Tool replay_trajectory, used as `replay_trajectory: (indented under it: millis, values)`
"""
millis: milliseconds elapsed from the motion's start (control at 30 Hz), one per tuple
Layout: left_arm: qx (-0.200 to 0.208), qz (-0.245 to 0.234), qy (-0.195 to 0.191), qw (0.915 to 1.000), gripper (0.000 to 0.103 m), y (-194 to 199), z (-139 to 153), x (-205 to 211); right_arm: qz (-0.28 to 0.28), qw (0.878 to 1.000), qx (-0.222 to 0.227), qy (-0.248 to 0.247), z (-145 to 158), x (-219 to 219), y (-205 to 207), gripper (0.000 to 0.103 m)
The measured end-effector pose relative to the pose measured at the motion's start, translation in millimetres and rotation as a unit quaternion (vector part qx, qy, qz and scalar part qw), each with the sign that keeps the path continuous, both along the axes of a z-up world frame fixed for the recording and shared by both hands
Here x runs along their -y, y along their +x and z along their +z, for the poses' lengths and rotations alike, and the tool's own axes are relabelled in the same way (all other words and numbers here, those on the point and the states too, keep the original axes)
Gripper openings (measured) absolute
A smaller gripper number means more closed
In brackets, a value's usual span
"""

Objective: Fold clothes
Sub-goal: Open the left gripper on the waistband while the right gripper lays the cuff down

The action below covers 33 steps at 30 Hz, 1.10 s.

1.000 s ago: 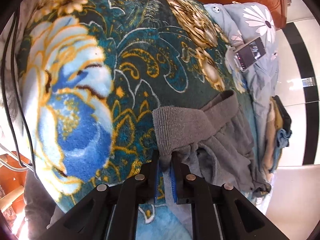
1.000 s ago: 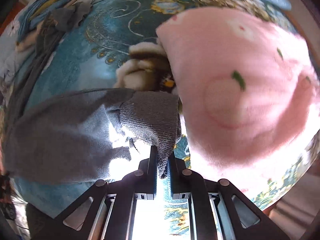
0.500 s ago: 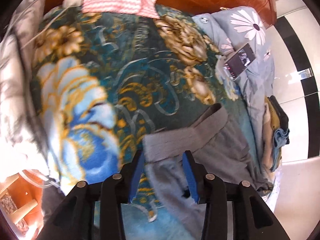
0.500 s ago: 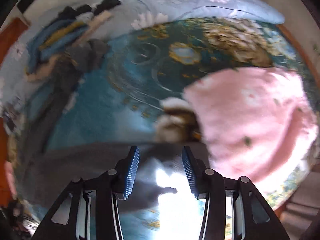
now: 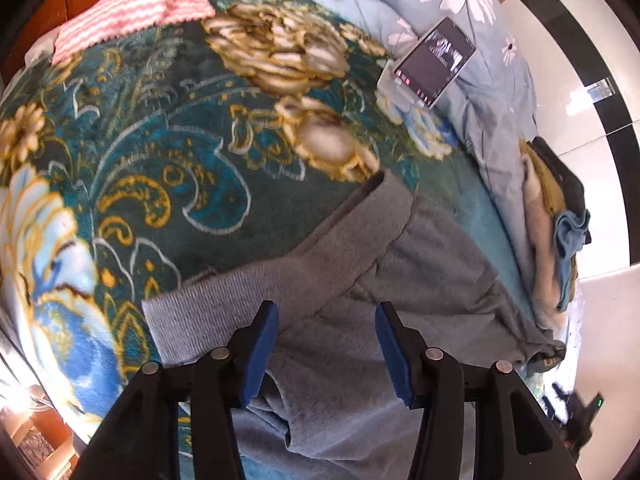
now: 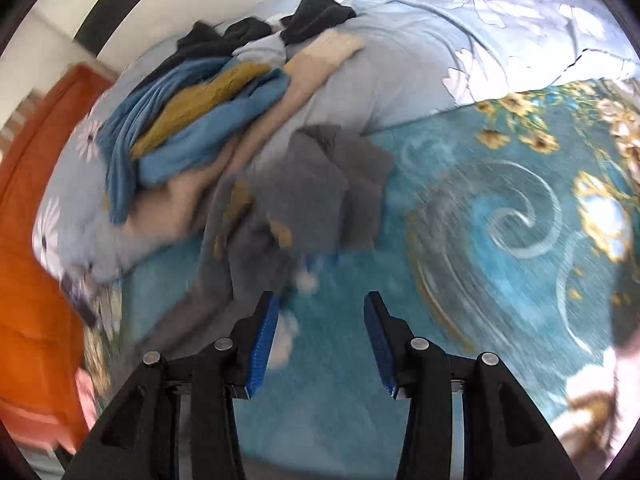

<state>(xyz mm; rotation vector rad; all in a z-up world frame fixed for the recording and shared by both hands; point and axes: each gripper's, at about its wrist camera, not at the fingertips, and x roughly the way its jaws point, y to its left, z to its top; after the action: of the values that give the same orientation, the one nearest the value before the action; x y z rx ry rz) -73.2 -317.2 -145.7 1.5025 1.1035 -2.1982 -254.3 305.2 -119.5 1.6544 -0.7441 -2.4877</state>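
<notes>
A grey garment with a ribbed waistband [image 5: 304, 276] lies spread on the teal floral blanket [image 5: 160, 152]. My left gripper [image 5: 326, 344] is open and empty, just above the garment below its waistband. In the right wrist view the far end of the grey garment [image 6: 316, 184] lies bunched against a pile of clothes [image 6: 208, 112]. My right gripper [image 6: 320, 332] is open and empty over bare blanket [image 6: 480, 240], to the right of the garment. That view is motion-blurred.
A phone [image 5: 434, 62] lies on the pale blue daisy quilt [image 5: 492, 92] at the far right. A pink striped cloth [image 5: 128, 20] lies by the wooden headboard. The pile of blue, mustard, beige and black clothes also shows in the left wrist view [image 5: 560, 216].
Both grippers let go of the grey waistband and opened. The garment now lies flat on the blanket. My right gripper swung away from the pink pillow toward the clothes pile.
</notes>
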Motion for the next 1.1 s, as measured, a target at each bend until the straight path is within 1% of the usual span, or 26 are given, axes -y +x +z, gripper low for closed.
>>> replay_trajectory:
  millis: [67,100,200,333,367,400,433,467,500,567,633,767,800,900,933,1033,1100]
  values:
    - [0.006,0.000,0.007,1.0000,0.055,4.9,-8.9,-1.8,-0.022,1.000,0.003,-0.008,-6.1,-3.1,-14.1,0.057]
    - [0.007,0.000,0.011,0.9999,0.055,7.3,-12.1,-2.5,-0.030,0.999,-0.001,-0.017,-7.1,-5.3,-19.5,0.057]
    - [0.004,0.002,0.017,0.9998,0.056,11.1,-14.3,-2.5,-0.043,0.998,-0.007,-0.034,-10.5,-7.2,-34.2,0.058]
    - [0.004,0.008,0.019,0.9998,0.058,9.6,-15.0,-3.8,-0.053,0.998,-0.001,-0.028,-13.7,-4.1,-46.7,0.058]
    - [0.004,0.008,0.019,0.9998,0.059,9.9,-15.2,-4.6,-0.057,0.998,0.000,-0.031,-13.9,-3.6,-48.6,0.053]
    - [0.004,0.008,0.018,0.9998,0.059,10.3,-15.3,-5.5,-0.058,0.998,0.004,-0.034,-13.6,-2.6,-50.2,0.038]
    - [0.003,0.008,0.017,0.9998,0.060,10.7,-15.5,-6.3,-0.056,0.998,0.009,-0.036,-12.4,-1.0,-52.1,0.029]
    - [0.003,0.008,0.017,0.9998,0.060,11.2,-15.6,-7.2,-0.052,0.998,0.015,-0.033,-10.9,1.3,-53.8,0.014]
    - [0.003,0.009,0.017,0.9998,0.060,11.5,-15.9,-7.8,-0.044,0.999,0.016,-0.023,-7.1,4.2,-54.8,0.009]
    - [0.001,0.012,0.020,0.9997,0.060,13.1,-15.8,-8.4,-0.020,1.000,-0.001,-0.008,6.0,9.3,-54.1,0.008]
    - [-0.002,0.016,0.025,0.9996,0.060,15.7,-15.4,-8.3,0.005,0.999,-0.031,-0.011,24.2,13.8,-46.9,0.007]
    - [-0.005,0.019,0.030,0.9994,0.060,18.2,-15.9,-9.0,0.062,0.996,-0.065,-0.024,63.5,24.7,-24.0,0.007]
    - [-0.005,0.019,0.030,0.9993,0.060,18.3,-16.2,-9.5,0.081,0.994,-0.074,-0.029,77.4,29.1,-16.3,0.007]
    - [-0.004,0.020,0.032,0.9993,0.060,18.7,-17.0,-11.0,0.125,0.988,-0.087,-0.032,112.0,46.5,-4.0,0.007]
    - [-0.004,0.021,0.032,0.9993,0.060,18.8,-17.3,-11.6,0.136,0.987,-0.084,-0.030,117.8,50.1,-2.2,0.007]
    - [-0.004,0.021,0.033,0.9992,0.060,19.3,-18.1,-13.1,0.150,0.987,-0.056,-0.007,113.0,57.3,-11.0,0.007]
    - [-0.003,0.022,0.034,0.9992,0.060,19.5,-18.7,-14.1,0.138,0.990,-0.037,0.016,90.7,55.2,-30.2,0.007]
